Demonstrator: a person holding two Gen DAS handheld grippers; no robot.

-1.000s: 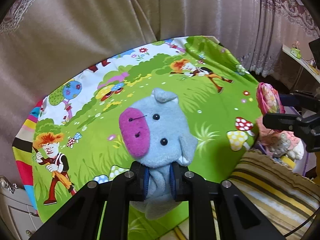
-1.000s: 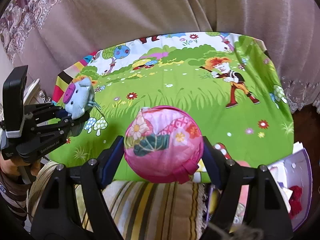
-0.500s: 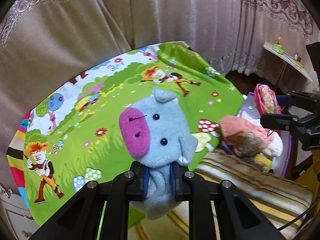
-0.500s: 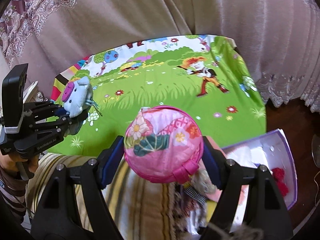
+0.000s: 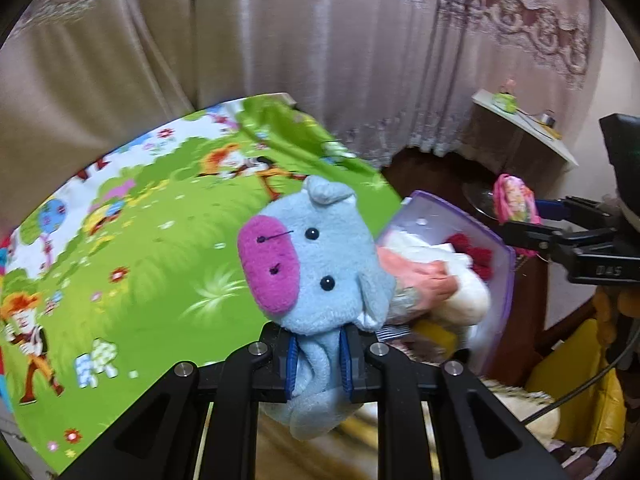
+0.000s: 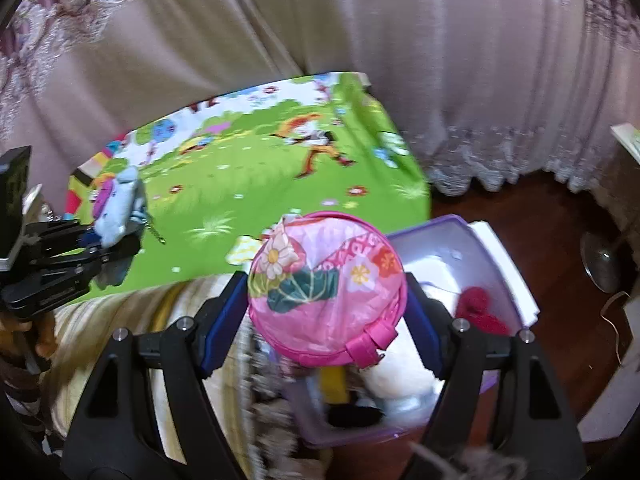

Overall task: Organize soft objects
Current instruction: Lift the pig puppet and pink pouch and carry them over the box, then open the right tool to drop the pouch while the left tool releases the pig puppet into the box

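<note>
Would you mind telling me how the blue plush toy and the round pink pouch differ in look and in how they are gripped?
The blue plush toy is fuzzy with a magenta snout and bead eyes; the round pink pouch is smooth, shiny and flower-printed. The left gripper pinches the toy's narrow lower body with jaws nearly together; the right gripper spans the pouch with jaws wide. Both are soft and held clear of the surfaces.

Both grippers, left (image 5: 318,364) and right (image 6: 326,312), swung off the mat (image 5: 160,248) toward the purple bin (image 6: 496,256), now under the pouch (image 6: 326,284).
</note>
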